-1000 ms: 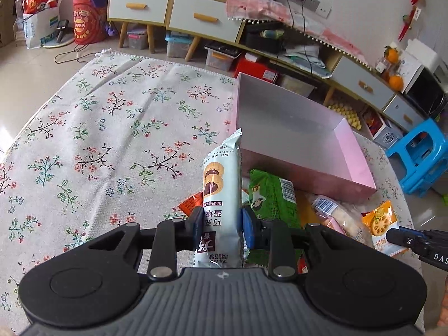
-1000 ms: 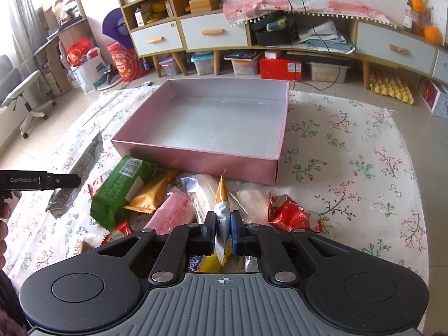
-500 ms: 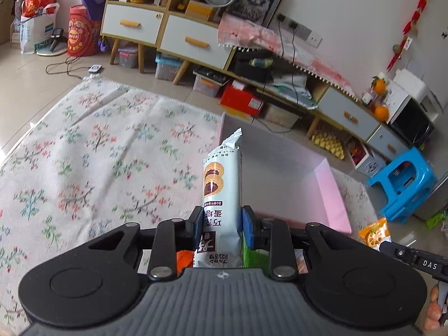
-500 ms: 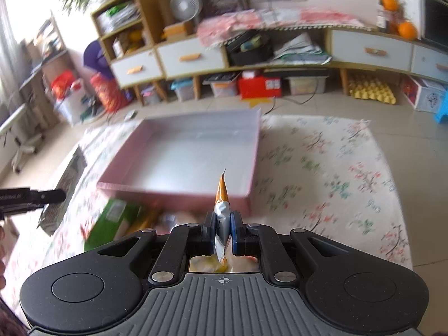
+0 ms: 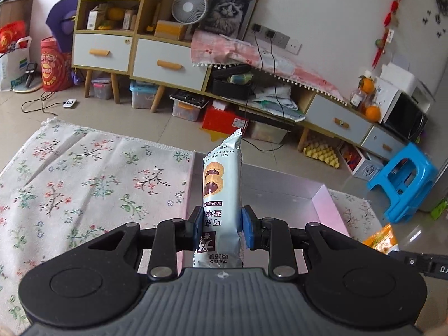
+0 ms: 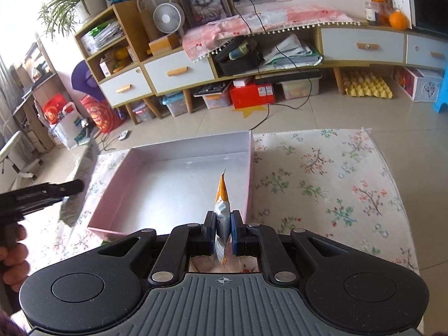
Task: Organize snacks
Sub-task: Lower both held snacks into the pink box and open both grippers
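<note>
Between the blue pads of our left gripper (image 5: 220, 229) we clamp a long pale-blue biscuit packet printed with chocolate tarts (image 5: 221, 196), standing upright, its crimped top reaching above the box's far wall. Our right gripper (image 6: 223, 234) pinches a thin orange-and-silver foil snack pouch (image 6: 222, 210) edge-on, its pointed tip over the box interior. Just beyond both grippers lies the shallow pink cardboard box with a silvery-white inside (image 6: 179, 193), resting on the white cloth with floral print (image 6: 322, 184); we see nothing lying on its floor. Farther off, past the tiled floor, stands a low wooden cabinet with white drawers (image 6: 179, 72).
</note>
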### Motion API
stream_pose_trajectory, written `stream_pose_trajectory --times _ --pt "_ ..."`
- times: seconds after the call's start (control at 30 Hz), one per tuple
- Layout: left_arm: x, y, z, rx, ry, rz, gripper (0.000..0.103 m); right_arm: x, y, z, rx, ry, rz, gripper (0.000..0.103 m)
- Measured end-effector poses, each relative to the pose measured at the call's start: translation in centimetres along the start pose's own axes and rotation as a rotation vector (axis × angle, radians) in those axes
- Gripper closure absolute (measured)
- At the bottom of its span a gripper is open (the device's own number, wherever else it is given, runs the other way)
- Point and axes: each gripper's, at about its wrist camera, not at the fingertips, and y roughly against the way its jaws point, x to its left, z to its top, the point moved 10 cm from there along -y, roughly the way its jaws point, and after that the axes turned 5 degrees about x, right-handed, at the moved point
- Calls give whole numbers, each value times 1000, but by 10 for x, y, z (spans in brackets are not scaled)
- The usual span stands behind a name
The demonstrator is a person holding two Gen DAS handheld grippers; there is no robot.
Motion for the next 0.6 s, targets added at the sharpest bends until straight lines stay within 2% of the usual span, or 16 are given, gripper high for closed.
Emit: stream_pose_trajectory --times 0.27,0.37,0.43,0.5,0.6 --pt "8 -10 2 -3 -37 52 77 2 -31 15 -7 2 -31 94" --pt "11 -14 -1 13 -39 45 75 2 -43 17 -9 2 -42 93" --pt "11 -13 -2 10 -63 57 75 1 -49 15 -7 2 -50 86" --pt "11 -11 -1 3 -79 75 73 0 -52 11 5 10 -64 86" --pt "14 -8 2 8 -38 60 73 0 -49 9 11 5 -68 86"
